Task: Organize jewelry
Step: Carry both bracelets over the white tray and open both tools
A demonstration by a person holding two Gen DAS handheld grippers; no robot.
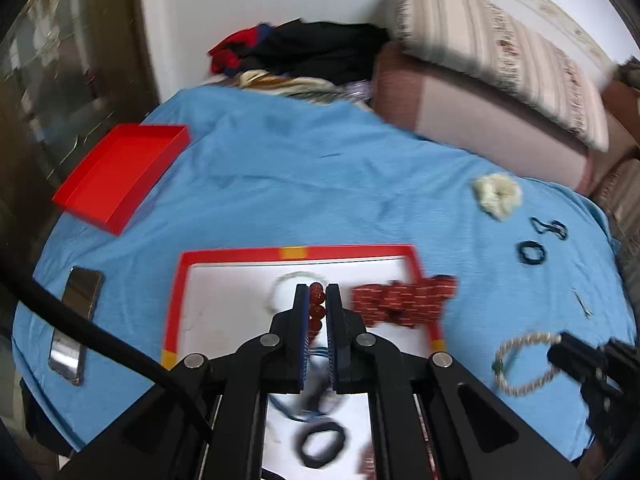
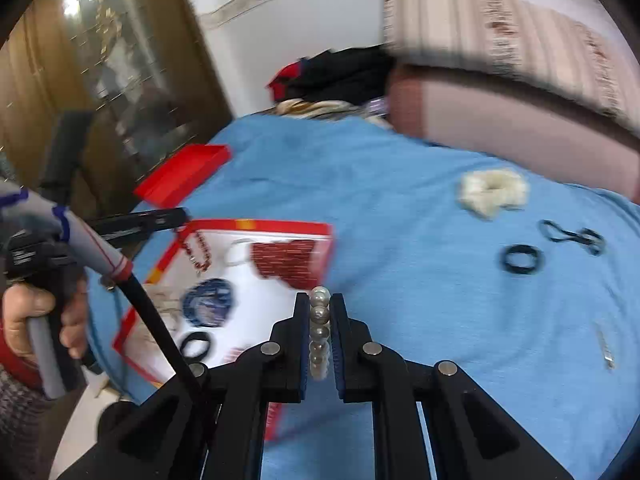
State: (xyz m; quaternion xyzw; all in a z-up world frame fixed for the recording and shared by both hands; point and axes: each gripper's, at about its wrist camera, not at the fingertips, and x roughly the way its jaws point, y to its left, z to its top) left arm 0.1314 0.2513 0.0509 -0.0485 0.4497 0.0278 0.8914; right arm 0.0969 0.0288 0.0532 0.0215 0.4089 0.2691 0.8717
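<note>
My left gripper [image 1: 317, 294] is shut on a red bead bracelet [image 1: 316, 308] and holds it over the red-rimmed white tray [image 1: 224, 280]. The tray holds a pale bracelet [image 1: 280, 284], a red patterned scrunchie [image 1: 404, 300], a blue cord [image 1: 296, 408] and a black hair tie [image 1: 322, 444]. My right gripper [image 2: 320, 300] is shut on a pearl bead bracelet [image 2: 319, 332] and holds it above the blue cloth, right of the tray [image 2: 280, 226]. In the left wrist view the right gripper [image 1: 560, 350] holds the pearl bracelet [image 1: 524, 364].
A red box lid [image 1: 120, 176] lies at the far left, a phone [image 1: 78, 320] left of the tray. On the blue cloth [image 2: 400, 200] to the right lie a cream scrunchie [image 2: 494, 194], black hair ties [image 2: 522, 260], thin black bands [image 2: 572, 236] and a hairpin [image 2: 604, 346]. Pillows [image 1: 500, 60] and clothes [image 1: 320, 52] lie behind.
</note>
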